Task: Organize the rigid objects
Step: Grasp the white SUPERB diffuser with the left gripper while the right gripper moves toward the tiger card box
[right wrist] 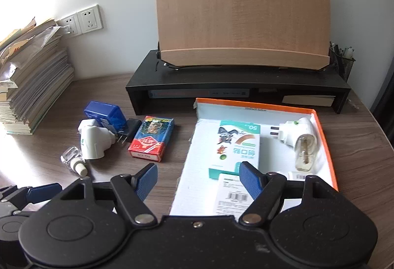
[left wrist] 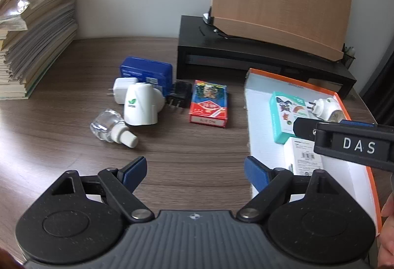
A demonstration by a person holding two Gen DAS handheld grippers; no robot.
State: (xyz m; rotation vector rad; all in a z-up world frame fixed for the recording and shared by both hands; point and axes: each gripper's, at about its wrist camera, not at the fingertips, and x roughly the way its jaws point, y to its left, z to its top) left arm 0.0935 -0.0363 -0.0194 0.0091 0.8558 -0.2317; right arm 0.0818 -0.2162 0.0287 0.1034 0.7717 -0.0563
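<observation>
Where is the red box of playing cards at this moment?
The red card box lies flat on the desk, between the black plug on its left and the orange tray on its right.

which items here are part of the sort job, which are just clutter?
Job:
orange-rimmed white cardboard tray
red playing-card box
blue plastic box
black plug adapter
white plug-in vaporizer
clear refill bottle
both claws open: left, right

Clutter:
paper stack
black monitor riser
wooden board

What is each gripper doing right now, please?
Left gripper: jaws open, holding nothing.
Right gripper: jaws open, holding nothing.
</observation>
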